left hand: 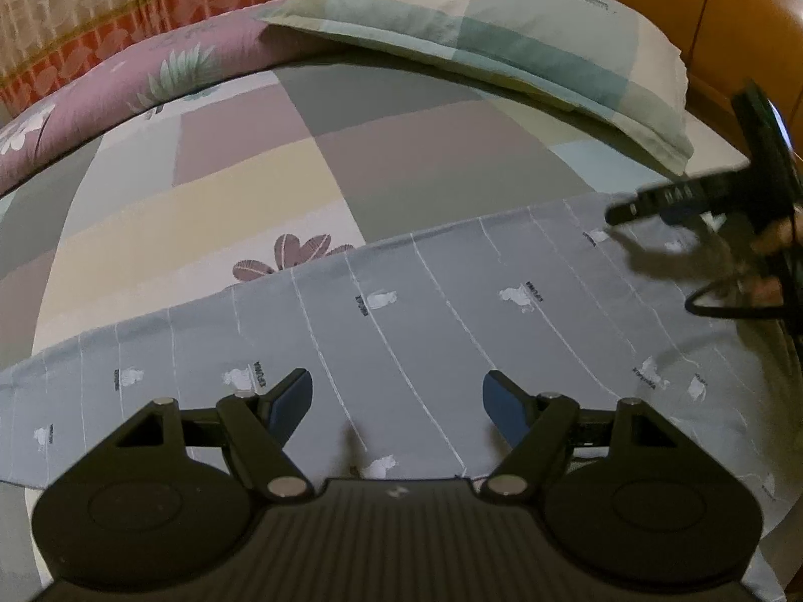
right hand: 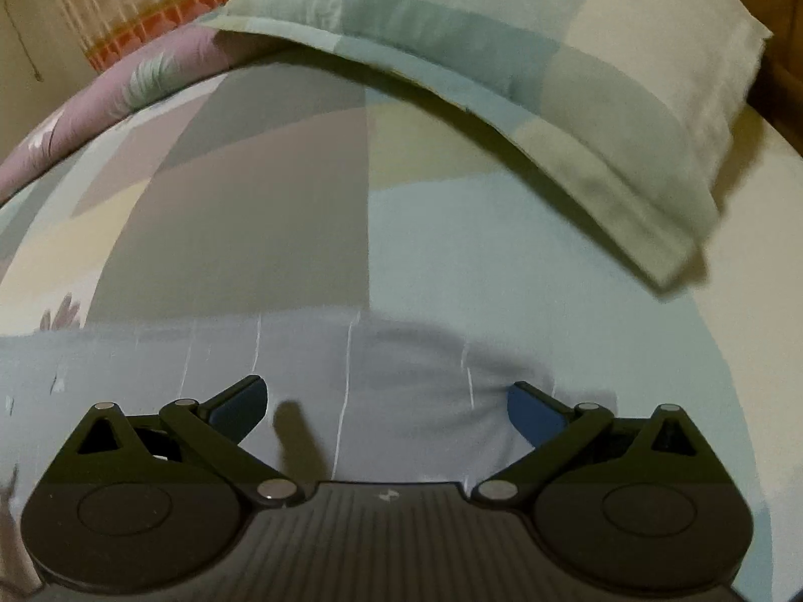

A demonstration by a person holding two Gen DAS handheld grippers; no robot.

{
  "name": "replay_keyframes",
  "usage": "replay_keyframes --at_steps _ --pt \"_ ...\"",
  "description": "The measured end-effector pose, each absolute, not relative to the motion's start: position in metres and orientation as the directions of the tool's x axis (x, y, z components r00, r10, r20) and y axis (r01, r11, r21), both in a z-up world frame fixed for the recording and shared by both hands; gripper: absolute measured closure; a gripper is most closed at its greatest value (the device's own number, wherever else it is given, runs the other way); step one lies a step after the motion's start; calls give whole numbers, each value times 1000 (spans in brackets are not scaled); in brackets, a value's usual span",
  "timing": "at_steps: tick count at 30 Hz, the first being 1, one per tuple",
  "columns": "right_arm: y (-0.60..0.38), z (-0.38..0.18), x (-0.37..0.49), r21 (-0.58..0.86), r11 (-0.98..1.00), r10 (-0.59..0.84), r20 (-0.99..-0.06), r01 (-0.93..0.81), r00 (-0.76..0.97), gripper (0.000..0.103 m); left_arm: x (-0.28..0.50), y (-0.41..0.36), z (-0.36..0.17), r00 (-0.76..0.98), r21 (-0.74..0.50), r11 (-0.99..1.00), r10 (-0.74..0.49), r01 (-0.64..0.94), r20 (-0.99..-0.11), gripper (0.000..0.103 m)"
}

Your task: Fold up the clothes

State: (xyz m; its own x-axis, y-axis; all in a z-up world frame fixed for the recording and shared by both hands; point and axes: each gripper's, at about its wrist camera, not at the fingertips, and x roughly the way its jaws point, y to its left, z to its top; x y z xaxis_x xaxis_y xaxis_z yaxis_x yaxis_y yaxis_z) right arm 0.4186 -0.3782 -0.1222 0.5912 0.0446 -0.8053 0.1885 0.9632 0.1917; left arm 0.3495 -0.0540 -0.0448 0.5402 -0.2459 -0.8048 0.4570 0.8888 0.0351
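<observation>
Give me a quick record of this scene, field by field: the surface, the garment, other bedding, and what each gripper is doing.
surface: bed with patchwork sheet
garment: grey striped cloth, spread flat across the near side of the bed
bedding: checked pillow at the far right; purple floral quilt along the far left
left gripper: open over the cloth, nothing held
right gripper: open over the cloth's far edge, nothing held
</observation>
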Motion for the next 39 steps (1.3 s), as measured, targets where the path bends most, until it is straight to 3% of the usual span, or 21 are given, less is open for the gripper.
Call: replay_keyframes --at_steps 5,12,24,31,39 --pt "-382 -104 415 183 966 58 -841 182 538 0 347 -51 -43 523 -2 909 -240 416 -818 27" --pt "-338 -91 315 147 988 112 -881 40 461 0 319 -43 -50 438 -56 906 -256 420 -862 28" --pt "-280 -93 201 124 980 163 -948 -155 274 0 216 -31 -45 230 -236 833 -391 501 -891 27" --pt "-272 -93 189 173 979 196 -943 -107 267 0 167 -50 -64 170 -182 772 -351 609 -921 28" --pt "-267 -90 189 162 973 205 -938 -167 280 0 196 -72 -62 252 -167 791 -376 589 -892 29"
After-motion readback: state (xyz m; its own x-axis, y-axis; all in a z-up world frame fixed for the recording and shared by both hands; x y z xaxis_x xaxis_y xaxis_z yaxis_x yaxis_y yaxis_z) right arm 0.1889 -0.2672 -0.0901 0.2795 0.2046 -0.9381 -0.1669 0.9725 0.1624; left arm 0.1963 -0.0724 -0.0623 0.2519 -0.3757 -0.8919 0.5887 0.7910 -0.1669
